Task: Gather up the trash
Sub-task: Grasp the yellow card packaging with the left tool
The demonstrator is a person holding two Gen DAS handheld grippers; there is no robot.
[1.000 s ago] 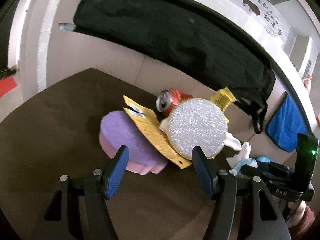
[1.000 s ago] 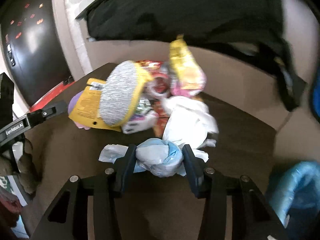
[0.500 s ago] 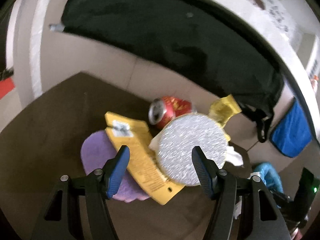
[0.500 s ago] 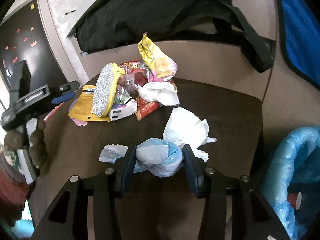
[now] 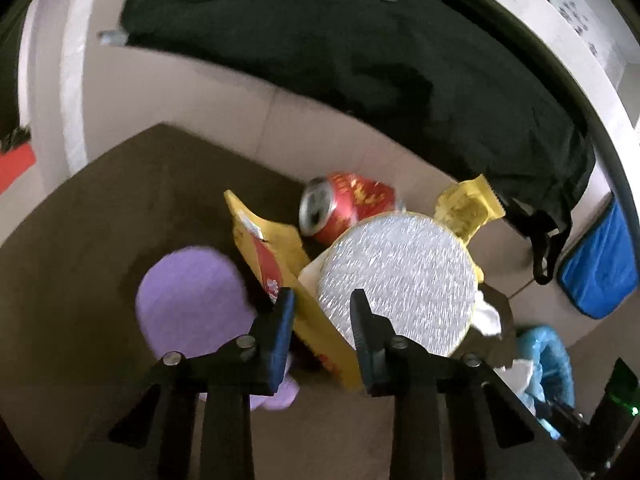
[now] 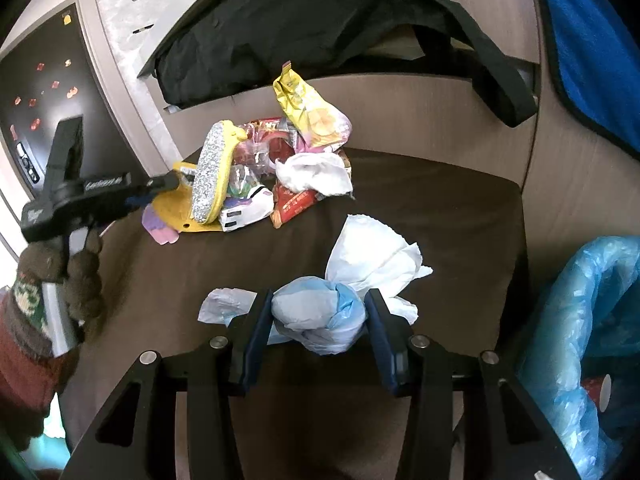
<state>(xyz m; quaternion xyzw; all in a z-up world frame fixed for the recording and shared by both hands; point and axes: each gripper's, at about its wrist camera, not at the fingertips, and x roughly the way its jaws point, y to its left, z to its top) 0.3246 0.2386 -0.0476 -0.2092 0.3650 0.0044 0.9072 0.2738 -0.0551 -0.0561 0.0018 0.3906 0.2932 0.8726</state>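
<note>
On the brown cushion [image 5: 100, 232] a trash pile holds a yellow packet [image 5: 280, 240], a silver round pad [image 5: 400, 284], a red can [image 5: 344, 208] and a purple sponge [image 5: 192, 296]. My left gripper [image 5: 320, 312] has its jaws closing, and the yellow packet runs slantwise between them, buckled at its top. The pads do not clearly press it from both sides. My right gripper [image 6: 318, 312] is shut on a light blue plastic wad [image 6: 316, 324], low over the cushion. In the right wrist view the left gripper [image 6: 160, 188] reaches into the pile beside the silver pad [image 6: 208, 176].
A white tissue [image 6: 372, 252] lies just beyond the blue wad. A blue trash bag [image 6: 592, 320] gapes at the right. A black garment [image 5: 320, 40] and a blue cloth [image 5: 600, 264] hang on the backrest. A gloved hand [image 6: 80, 272] holds the left gripper.
The left gripper moved in on the pile and its jaws narrowed around the yellow packet, which bent upward. The right gripper drew back with the blue wad, then held still.
</note>
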